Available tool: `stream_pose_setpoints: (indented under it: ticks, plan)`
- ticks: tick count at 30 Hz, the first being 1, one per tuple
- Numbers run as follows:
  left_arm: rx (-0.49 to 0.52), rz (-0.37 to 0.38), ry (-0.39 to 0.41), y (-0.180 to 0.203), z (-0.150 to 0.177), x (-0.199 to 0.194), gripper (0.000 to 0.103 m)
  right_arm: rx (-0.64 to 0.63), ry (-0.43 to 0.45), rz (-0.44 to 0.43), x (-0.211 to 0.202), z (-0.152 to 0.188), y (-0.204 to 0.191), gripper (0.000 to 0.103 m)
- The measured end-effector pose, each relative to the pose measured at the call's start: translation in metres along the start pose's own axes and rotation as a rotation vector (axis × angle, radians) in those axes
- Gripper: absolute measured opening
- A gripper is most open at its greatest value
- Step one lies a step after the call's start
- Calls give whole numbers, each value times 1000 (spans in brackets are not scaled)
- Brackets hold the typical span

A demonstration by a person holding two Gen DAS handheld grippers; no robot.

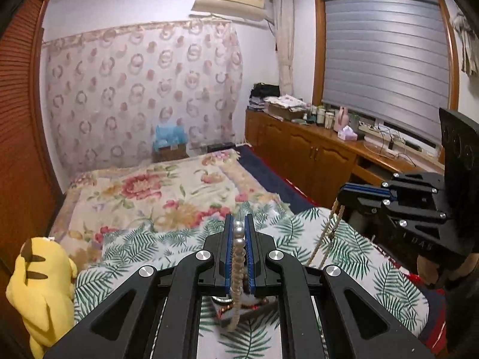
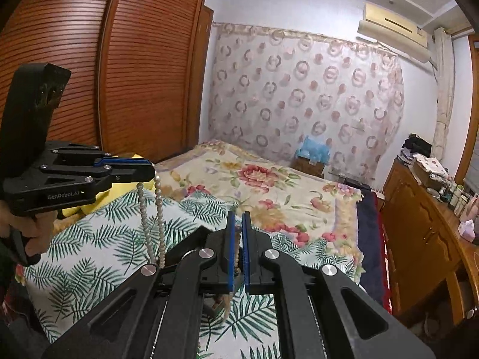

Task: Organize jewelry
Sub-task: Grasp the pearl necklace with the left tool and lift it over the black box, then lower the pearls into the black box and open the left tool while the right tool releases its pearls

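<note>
My left gripper (image 1: 239, 224) is shut on a pearl necklace (image 1: 239, 248), held above the bed; its strands hang down from the jaws in the right wrist view (image 2: 158, 224), where the left gripper (image 2: 149, 173) shows at the left. My right gripper (image 2: 238, 218) is shut on a thin beaded strand (image 2: 237, 251) between its blue pads. In the left wrist view the right gripper (image 1: 344, 193) shows at the right with a beige beaded strand (image 1: 327, 233) hanging from it. More jewelry, dark and reddish (image 1: 239, 305), lies below the left jaws, mostly hidden.
A palm-leaf cloth (image 1: 299, 239) covers the near end of the bed, with a floral blanket (image 1: 167, 191) beyond. A yellow plush toy (image 1: 39, 287) sits at the left. A wooden cabinet (image 1: 314, 149) with bottles stands right. A wooden wardrobe (image 2: 119, 59) stands left.
</note>
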State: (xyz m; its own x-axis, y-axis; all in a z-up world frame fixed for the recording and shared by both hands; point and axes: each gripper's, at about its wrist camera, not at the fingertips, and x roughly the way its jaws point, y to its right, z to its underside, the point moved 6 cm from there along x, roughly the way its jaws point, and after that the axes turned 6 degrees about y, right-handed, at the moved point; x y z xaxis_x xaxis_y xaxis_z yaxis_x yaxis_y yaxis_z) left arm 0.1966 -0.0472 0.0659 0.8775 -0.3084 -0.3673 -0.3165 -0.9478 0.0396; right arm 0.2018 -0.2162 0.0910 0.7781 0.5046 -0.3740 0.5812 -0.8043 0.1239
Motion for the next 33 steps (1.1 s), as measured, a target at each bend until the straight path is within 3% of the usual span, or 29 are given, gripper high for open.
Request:
stream_pose_setpoints:
  ticks: [14,24,27,33]
  plan:
    - [-16,-15,44,-10,-34,12,7,40,54,10,9,-33,14,5]
    - [-57,-34,-64,-30,22,46,7,35,70,20,26,-49,12,5]
    - [-62,-61,-82,-35,36,52,7,36,43,24,44,-43,11,5]
    - [-76,-45,-105,-36,53,56,7,57,-45,2,84,-16,2,5]
